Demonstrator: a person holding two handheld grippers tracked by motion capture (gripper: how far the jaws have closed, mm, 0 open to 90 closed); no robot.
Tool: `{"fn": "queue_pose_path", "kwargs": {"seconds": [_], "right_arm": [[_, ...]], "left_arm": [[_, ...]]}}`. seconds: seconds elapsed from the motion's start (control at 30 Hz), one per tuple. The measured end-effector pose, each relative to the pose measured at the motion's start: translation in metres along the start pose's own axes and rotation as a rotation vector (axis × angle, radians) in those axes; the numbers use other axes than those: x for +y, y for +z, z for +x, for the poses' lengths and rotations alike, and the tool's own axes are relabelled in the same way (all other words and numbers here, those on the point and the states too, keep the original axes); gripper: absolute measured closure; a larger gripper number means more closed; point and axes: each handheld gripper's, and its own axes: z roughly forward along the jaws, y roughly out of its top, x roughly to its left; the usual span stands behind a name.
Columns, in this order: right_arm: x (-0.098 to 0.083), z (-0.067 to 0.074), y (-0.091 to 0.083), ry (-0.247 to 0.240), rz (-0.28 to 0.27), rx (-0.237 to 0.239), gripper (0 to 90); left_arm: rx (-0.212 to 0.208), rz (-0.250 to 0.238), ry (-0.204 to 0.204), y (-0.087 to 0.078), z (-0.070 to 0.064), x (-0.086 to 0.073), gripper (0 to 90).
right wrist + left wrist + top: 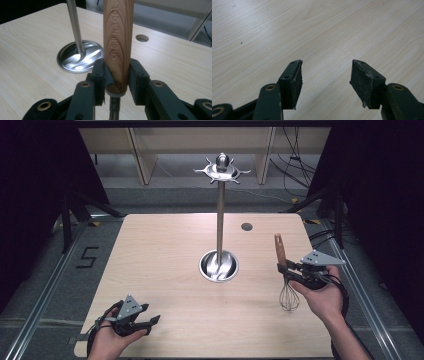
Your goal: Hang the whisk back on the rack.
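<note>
Pale bench under me, my right gripper clamps the whisk low on its wooden handle, so it may tip; left gripper gapes empty.

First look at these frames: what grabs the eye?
The tall steel utensil stand at the table's centre, its hooked crown bare. At the right, the right gripper clamps a whisk by its wooden handle, wires hanging down. The left gripper sits open and empty at the near-left edge of the table.
</note>
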Motion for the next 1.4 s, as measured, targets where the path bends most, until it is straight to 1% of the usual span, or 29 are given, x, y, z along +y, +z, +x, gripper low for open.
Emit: {"fn": "queue_pose_path", "kwargs": {"seconds": [0.1, 0.13, 0.2, 0.23, 0.3, 0.33, 0.37, 0.43, 0.47, 0.53, 0.6, 0.63, 0.67, 0.77, 0.8, 0.87, 0.9, 0.97, 1.0, 1.03, 1.1, 1.13, 1.2, 1.23, 1.27, 1.3, 1.33, 1.37, 1.4], "right_arm": [[0.004, 0.000, 0.001, -0.013, -0.016, 0.001, 70.1], [0.005, 0.002, 0.000, 0.007, -0.007, 0.001, 70.1], [0.009, 0.001, 0.001, -0.027, -0.025, 0.007, 70.1], [0.010, 0.003, 0.000, -0.007, -0.021, 0.003, 70.1], [0.012, 0.002, 0.002, -0.025, -0.049, -0.002, 70.1], [0.014, 0.004, 0.001, -0.008, -0.032, 0.007, 70.1], [0.016, 0.003, 0.000, -0.021, -0.027, 0.006, 70.1], [0.018, 0.003, 0.002, -0.037, -0.066, -0.009, 70.1], [0.020, 0.003, 0.001, -0.043, -0.042, 0.009, 70.1], [0.022, 0.005, 0.002, -0.027, -0.067, -0.002, 70.1], [0.025, 0.005, 0.000, -0.030, -0.044, 0.012, 70.1], [0.027, 0.004, 0.001, -0.059, -0.070, 0.004, 70.1], [0.028, 0.006, 0.001, -0.039, -0.070, 0.009, 70.1], [0.032, 0.007, 0.001, -0.048, -0.080, 0.011, 70.1], [0.033, 0.007, 0.001, -0.053, -0.071, 0.031, 70.1], [0.036, 0.010, 0.001, -0.052, -0.075, 0.022, 70.1], [0.036, 0.011, 0.001, -0.049, -0.072, 0.028, 70.1], [0.038, 0.012, 0.002, -0.050, -0.080, 0.035, 70.1], [0.040, 0.013, 0.003, -0.047, -0.091, 0.033, 70.1], [0.041, 0.014, 0.003, -0.034, -0.086, 0.044, 70.1], [0.043, 0.015, 0.004, -0.026, -0.095, 0.041, 70.1], [0.044, 0.014, 0.005, -0.043, -0.118, 0.034, 70.0], [0.047, 0.015, 0.004, -0.040, -0.102, 0.051, 70.1], [0.047, 0.017, 0.004, -0.021, -0.108, 0.047, 70.1], [0.049, 0.016, 0.005, -0.035, -0.112, 0.064, 70.1], [0.050, 0.018, 0.004, -0.016, -0.110, 0.064, 70.1], [0.051, 0.018, 0.004, -0.033, -0.106, 0.059, 70.1], [0.052, 0.019, 0.004, -0.017, -0.105, 0.061, 70.1], [0.053, 0.019, 0.004, -0.035, -0.111, 0.059, 70.1]], "left_arm": [[0.002, -0.001, 0.012, 0.000, 0.001, 0.000, 41.2], [0.002, -0.002, 0.014, 0.000, 0.001, 0.000, 41.2], [0.003, -0.002, 0.012, -0.001, 0.001, 0.000, 41.2], [0.003, -0.003, 0.016, -0.001, 0.001, 0.000, 41.2], [0.000, -0.015, 0.001, 0.000, 0.001, 0.000, 41.2], [-0.001, -0.015, 0.000, 0.000, 0.001, 0.000, 41.2], [0.001, -0.010, 0.008, 0.000, 0.001, 0.000, 41.2], [0.002, -0.010, 0.012, -0.001, 0.002, 0.000, 41.2], [0.000, -0.019, 0.012, 0.000, 0.002, 0.000, 41.2], [0.000, -0.015, 0.015, 0.000, 0.002, 0.000, 41.2], [-0.004, -0.006, 0.017, -0.001, 0.003, 0.000, 41.2], [-0.005, -0.004, 0.015, -0.001, 0.003, 0.000, 41.2], [-0.006, 0.021, 0.045, -0.003, 0.005, 0.000, 41.2], [0.002, 0.002, 0.060, -0.002, 0.006, 0.001, 41.2], [0.012, -0.007, 0.061, -0.002, 0.006, 0.001, 41.2], [0.000, 0.017, 0.047, -0.003, 0.005, 0.000, 41.2], [0.006, -0.015, 0.031, -0.001, 0.004, 0.000, 41.2], [0.011, -0.017, 0.058, -0.001, 0.006, 0.000, 41.2], [0.010, -0.018, 0.049, -0.001, 0.005, 0.000, 41.2], [0.008, -0.013, -0.007, -0.002, 0.002, -0.001, 41.2], [0.002, 0.008, 0.021, -0.003, 0.004, -0.001, 41.2], [0.004, 0.006, 0.021, -0.003, 0.004, -0.001, 41.2], [0.005, 0.007, 0.012, -0.003, 0.003, -0.001, 41.1], [0.006, 0.009, 0.009, -0.004, 0.003, -0.001, 41.2], [0.005, 0.010, 0.041, -0.004, 0.005, 0.000, 41.1], [0.005, 0.010, 0.025, -0.004, 0.004, -0.001, 41.1], [0.004, 0.007, 0.016, -0.003, 0.004, -0.001, 41.1], [0.004, 0.009, 0.024, -0.004, 0.004, -0.001, 41.1], [0.004, 0.011, 0.026, -0.004, 0.004, 0.000, 41.1]]}}
